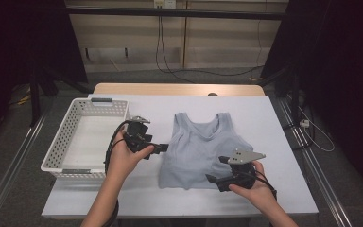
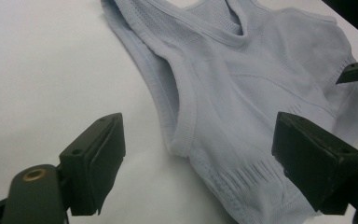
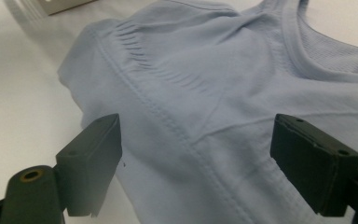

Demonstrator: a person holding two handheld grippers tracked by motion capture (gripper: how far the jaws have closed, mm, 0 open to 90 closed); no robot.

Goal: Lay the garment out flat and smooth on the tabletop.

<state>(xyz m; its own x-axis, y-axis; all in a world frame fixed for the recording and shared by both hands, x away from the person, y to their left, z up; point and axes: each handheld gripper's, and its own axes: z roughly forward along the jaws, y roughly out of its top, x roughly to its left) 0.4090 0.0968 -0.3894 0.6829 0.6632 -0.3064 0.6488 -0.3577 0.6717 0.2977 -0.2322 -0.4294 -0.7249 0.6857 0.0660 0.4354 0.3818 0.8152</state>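
On white surface [image 1: 274, 142]: pale blue ribbed knit tank top [image 1: 201, 151] flat | left gripper [image 1: 163, 149], right gripper [image 1: 216, 169]: jaws wide, nothing held | high view adds white perforated plastic basket [image 1: 56, 156]

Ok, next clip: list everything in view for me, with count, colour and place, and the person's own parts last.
tank top: one, pale blue, laid flat on the sheet, middle of the table, neckline toward the far edge.
basket: one, white, perforated walls, at the left end of the table.
sheet: one, white, covering the tabletop.
table: one, light wood, bare strip showing at the far edge.
cables: a few, dark, hanging down the far wall and trailing on the floor.
left gripper: one, black, at the tank top's left side, jaws open.
right gripper: one, black with a grey plate on top, at the tank top's near right corner, jaws open.
hands: two, entering from the near edge, each holding a gripper.
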